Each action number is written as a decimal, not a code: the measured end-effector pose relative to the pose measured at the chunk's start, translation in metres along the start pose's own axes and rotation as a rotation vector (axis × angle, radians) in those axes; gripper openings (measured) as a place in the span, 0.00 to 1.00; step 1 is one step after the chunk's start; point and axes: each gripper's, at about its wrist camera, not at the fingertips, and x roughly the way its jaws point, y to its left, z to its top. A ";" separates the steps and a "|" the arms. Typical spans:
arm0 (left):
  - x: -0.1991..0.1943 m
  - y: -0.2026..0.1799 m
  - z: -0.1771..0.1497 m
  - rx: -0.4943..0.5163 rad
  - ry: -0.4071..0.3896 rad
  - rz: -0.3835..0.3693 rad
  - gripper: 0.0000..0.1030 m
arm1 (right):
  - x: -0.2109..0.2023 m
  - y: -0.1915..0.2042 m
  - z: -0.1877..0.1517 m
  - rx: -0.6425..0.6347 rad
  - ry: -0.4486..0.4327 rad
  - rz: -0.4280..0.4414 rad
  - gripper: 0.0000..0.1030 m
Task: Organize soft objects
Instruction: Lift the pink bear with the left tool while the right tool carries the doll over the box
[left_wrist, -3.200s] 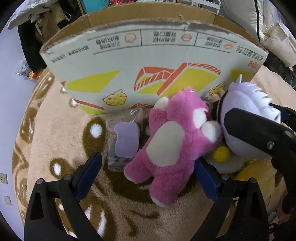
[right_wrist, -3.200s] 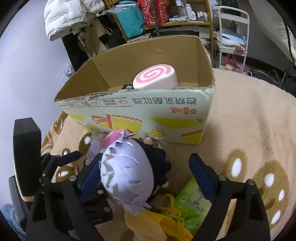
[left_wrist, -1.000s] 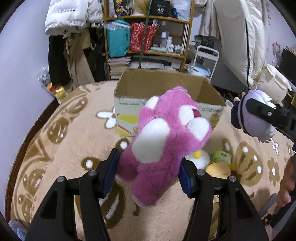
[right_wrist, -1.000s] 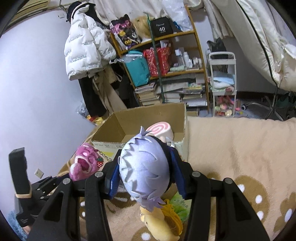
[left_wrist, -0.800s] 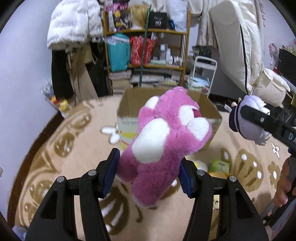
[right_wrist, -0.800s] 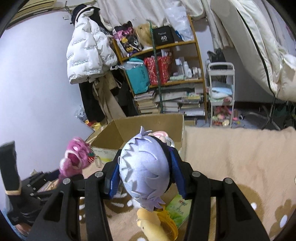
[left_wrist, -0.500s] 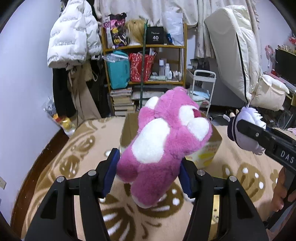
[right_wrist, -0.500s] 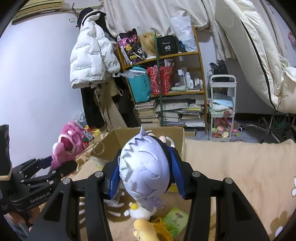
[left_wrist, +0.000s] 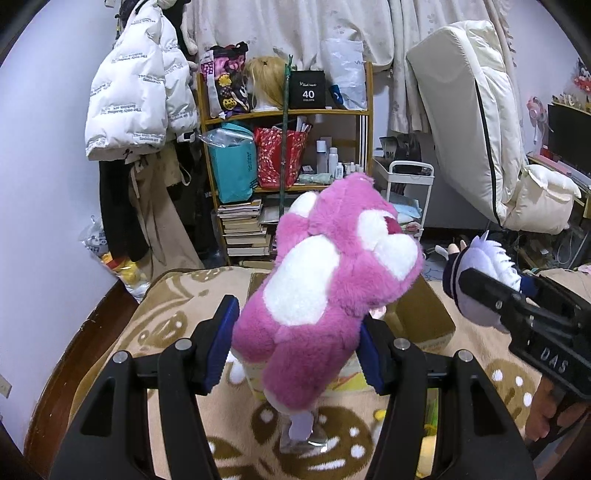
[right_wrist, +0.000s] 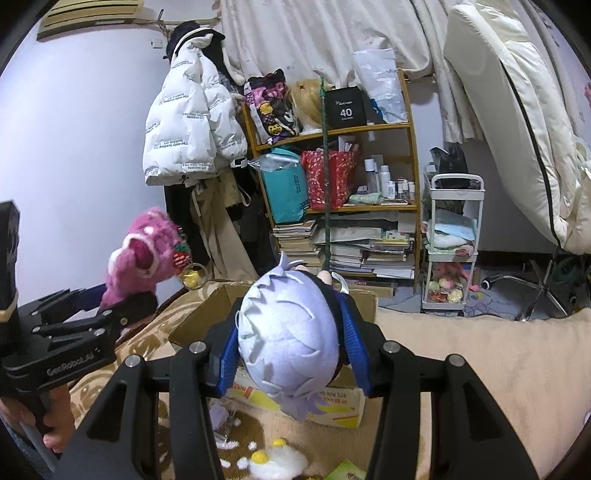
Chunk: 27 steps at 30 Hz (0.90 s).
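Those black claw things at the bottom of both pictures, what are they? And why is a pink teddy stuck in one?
They are grabbing tools that a person holds, one in each hand. Each has a small camera looking out along its two fingers, so each picture is that tool's own view.

The left tool squeezes a pink plush bear in the air. The right tool squeezes a doll with pale purple hair. Each picture also shows the other tool off to the side.

Below them is a tan rug with an open cardboard box on it. A fried-egg plush lies on the rug too. The toys probably go into the box.
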 end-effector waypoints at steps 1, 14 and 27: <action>0.004 0.001 0.001 0.001 0.002 0.001 0.57 | 0.002 0.001 -0.001 -0.003 -0.002 0.001 0.51; 0.051 0.000 -0.006 0.018 0.050 -0.002 0.57 | 0.036 -0.010 -0.006 -0.005 0.042 -0.010 0.51; 0.076 -0.013 -0.017 0.078 0.074 0.017 0.58 | 0.051 -0.023 -0.013 0.037 0.069 0.025 0.52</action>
